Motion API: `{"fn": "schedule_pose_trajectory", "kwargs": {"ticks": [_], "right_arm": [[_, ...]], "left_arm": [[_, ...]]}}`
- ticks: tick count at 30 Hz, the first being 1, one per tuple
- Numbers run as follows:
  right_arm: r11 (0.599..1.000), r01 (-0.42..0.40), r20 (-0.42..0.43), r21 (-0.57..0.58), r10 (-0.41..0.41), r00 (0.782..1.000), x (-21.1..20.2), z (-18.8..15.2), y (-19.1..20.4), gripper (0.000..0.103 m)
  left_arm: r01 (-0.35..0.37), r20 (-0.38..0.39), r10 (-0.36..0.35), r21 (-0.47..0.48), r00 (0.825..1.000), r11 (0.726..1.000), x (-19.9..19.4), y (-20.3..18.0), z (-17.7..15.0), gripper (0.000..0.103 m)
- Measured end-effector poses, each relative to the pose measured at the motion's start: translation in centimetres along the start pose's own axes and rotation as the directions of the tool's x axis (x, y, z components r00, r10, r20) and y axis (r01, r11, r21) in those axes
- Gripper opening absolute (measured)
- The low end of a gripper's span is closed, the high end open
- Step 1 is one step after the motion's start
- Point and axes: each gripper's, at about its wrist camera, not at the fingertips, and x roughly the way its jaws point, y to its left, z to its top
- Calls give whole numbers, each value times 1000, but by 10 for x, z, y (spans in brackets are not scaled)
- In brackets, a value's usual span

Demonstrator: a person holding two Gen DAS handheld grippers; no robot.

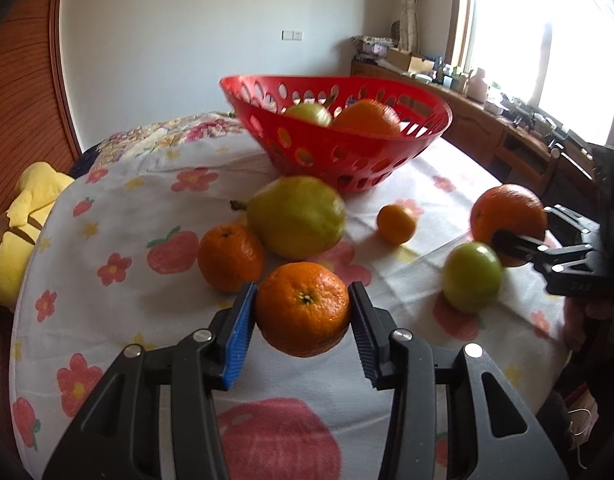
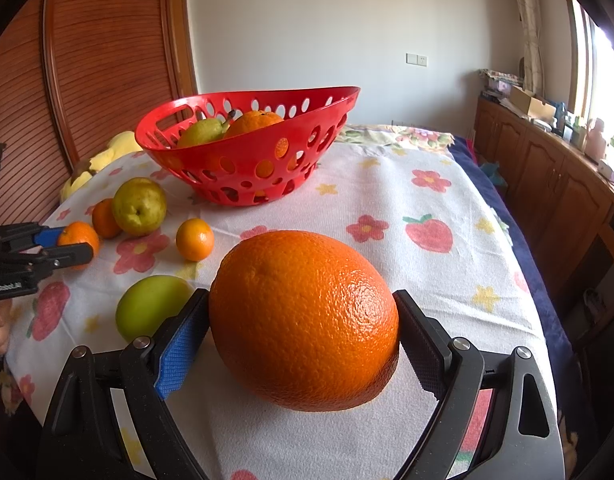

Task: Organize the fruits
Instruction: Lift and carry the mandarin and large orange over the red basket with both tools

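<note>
Two fruits are off the cloth at once, one in each claw, so both can go to the basket [image 1: 387,148] together.

Far left, a yellow toy [image 1: 23,216] lies off the table edge and plays no part. Next comes a tangerine [image 1: 230,257] touching a pear [image 1: 297,216]; both wait on the cloth [image 1: 119,320], clustered near the basket's foot. In front of them the left gripper [image 1: 303,312] is clamped on a mandarin [image 1: 303,307], pads pressed on opposite sides at its widest girth, which looks like a steady hold. It seems lifted just clear of the cloth.

Behind, at centre and far, the basket already holds a pear and an orange; its tall perforated wall means any fruit must be raised over the rim. Right of centre a small mandarin [image 1: 395,224] sits alone, then a green apple [image 1: 471,276] just beside the right claw.

At the right, the right gripper [image 2: 303,336] grips an orange [image 2: 304,320], jaws spread wide around it because it is much the biggest fruit. Whether it rests on the cloth or hangs above it I cannot tell. Four fruits remain loose, so the task appears under halfway.
</note>
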Motion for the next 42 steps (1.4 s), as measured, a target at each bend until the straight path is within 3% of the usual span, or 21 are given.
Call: {"fn": "schedule_pose_trajectory", "kwargs": {"ticks": [13, 20, 23, 27, 42], "right_arm": [[1000, -21, -19, 7, 21, 1000, 4, -2, 1, 91], [1000, 19, -13, 7, -19, 1000, 2, 0, 2, 90], [999, -31, -7, 25, 31, 1000, -1, 2, -2, 89], [999, -39, -11, 5, 39, 999, -6, 6, -1, 89], [995, -62, 99, -73, 69, 993, -36, 82, -8, 90]], "left_arm": [[37, 85, -40, 32, 996, 999, -31, -21, 18, 44], [38, 106, -43, 47, 993, 998, -30, -27, 31, 44], [38, 112, -42, 44, 993, 998, -27, -28, 36, 44], [37, 118, -41, 38, 992, 999, -23, -27, 43, 44], [10, 165, -17, 41, 986, 999, -17, -10, 92, 44]]}}
